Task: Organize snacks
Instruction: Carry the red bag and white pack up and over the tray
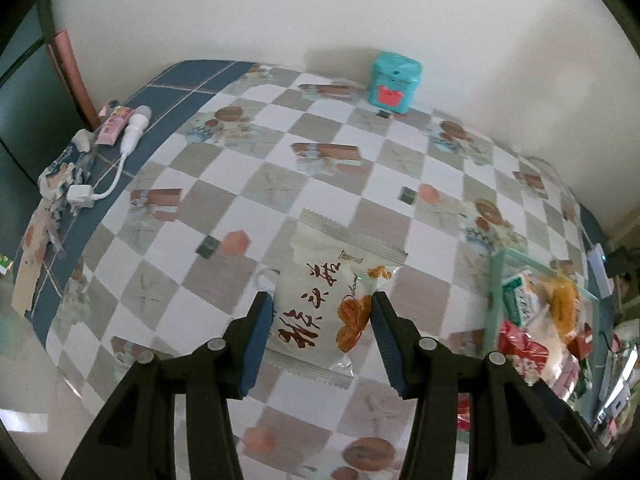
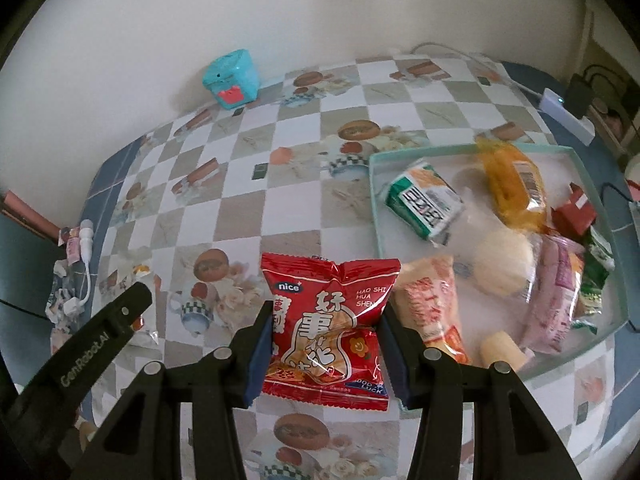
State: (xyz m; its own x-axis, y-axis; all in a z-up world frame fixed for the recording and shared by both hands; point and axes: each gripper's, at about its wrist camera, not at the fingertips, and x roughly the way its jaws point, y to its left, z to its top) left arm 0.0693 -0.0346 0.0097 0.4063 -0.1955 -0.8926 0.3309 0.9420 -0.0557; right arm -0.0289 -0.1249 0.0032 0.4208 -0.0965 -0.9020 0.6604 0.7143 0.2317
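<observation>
Pinching a white snack packet [image 1: 326, 304] between its blue pads, the left gripper [image 1: 322, 300] sits lowest in the left wrist view, with the packet's brown characters and a picture of golden pastries showing between the fingers. Likewise the right gripper [image 2: 326, 312] clamps a red snack packet [image 2: 330, 320] by its two sides, the word "nice" readable near the packet's top. At about nine o'clock in the right wrist view the left gripper's black finger reaches in above the checkered tablecloth [image 2: 240, 184]. Just beside the red packet, at three o'clock, stands a clear tray [image 2: 374, 200] with a pale green rim; a green-and-white packet [image 2: 424, 204], an orange-yellow packet [image 2: 512, 184], a round pale bun [image 2: 504, 266], a pink-wrapped snack [image 2: 554, 292] and a pale orange-and-red bag [image 2: 434, 304] lie heaped in it. The same tray appears at three o'clock in the left wrist view. Farther off, at ten o'clock in the left wrist view, a white cable [image 1: 116, 164] and a small pink packet [image 1: 114, 126] lie on the tablecloth's blue border. Farthest, at twelve o'clock, a teal box [image 1: 394, 84] with a red patch stands against the wall [image 1: 280, 8].
</observation>
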